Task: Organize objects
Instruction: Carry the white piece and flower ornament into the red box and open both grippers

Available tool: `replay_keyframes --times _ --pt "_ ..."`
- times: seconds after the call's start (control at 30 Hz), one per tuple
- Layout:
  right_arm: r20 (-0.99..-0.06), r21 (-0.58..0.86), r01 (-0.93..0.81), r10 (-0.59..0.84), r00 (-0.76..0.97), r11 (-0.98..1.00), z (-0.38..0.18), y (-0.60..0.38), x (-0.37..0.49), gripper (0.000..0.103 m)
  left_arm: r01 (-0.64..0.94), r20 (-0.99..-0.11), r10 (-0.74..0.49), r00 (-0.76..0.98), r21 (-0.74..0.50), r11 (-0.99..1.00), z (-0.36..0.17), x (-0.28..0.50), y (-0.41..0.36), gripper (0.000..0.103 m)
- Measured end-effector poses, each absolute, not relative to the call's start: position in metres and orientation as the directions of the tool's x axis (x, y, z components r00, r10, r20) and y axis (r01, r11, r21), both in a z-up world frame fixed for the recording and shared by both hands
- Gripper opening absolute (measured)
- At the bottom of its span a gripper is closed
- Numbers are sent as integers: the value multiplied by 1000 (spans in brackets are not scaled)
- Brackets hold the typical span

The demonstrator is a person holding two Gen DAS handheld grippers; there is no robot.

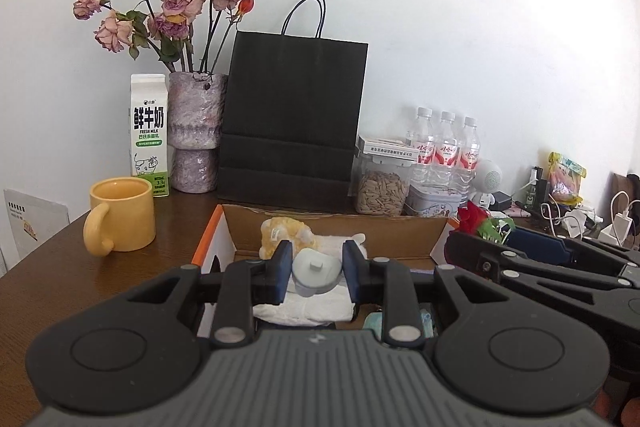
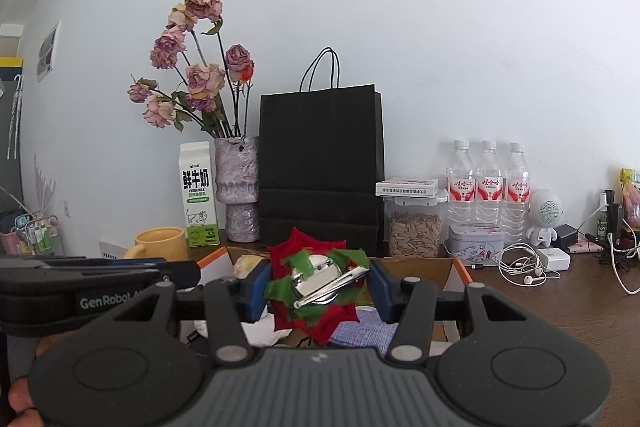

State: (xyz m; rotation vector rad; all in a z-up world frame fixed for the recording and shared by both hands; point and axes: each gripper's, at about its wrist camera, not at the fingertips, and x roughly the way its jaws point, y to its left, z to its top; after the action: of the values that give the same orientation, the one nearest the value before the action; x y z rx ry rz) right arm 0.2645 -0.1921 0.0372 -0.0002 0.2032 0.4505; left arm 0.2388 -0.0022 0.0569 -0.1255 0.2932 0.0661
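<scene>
Brown table [image 1: 60, 267]: we pinch grey lid [image 1: 316, 269] in left tongs [image 1: 316, 271], rose clip [image 2: 316, 283] in right tongs [image 2: 318, 291], cardboard box [image 1: 340, 223] just below both.

A white-and-green milk carton [image 1: 148, 135], standing left of centre on the tabletop [image 1: 52, 267], carries large black Chinese characters "鲜牛奶" above the English words "FRESH MILK", with "3.3" printed on its green base band. In the right wrist view, the black arm of the left tool [image 2: 104, 301] at the left edge bears the white lettering "GenRobot", its ending cut off. Three water bottles [image 2: 488, 187] at right wear red-and-white labels with Chinese script too small to read. A flat white box [image 2: 406, 187] on a seed jar shows an illegible line of characters.
</scene>
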Motion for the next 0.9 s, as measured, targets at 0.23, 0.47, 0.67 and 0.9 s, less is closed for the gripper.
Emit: replay_keyframes --times 0.23,0.47,0.67,0.9 --pt "-215 80 -400 407 888 913 27 -192 301 50 -102 -308 54 950 -141 985 53 271 -5 28" --pt "-232 92 -361 372 899 928 19 -200 334 50 -118 -323 68 944 -139 983 47 298 -4 28" --pt "-264 100 -352 366 892 931 10 -204 350 50 -109 -331 65 942 -117 987 44 317 -8 28" --pt "-288 66 -353 357 889 933 2 -200 348 67 -107 -316 72 946 -95 990 38 317 -8 47"
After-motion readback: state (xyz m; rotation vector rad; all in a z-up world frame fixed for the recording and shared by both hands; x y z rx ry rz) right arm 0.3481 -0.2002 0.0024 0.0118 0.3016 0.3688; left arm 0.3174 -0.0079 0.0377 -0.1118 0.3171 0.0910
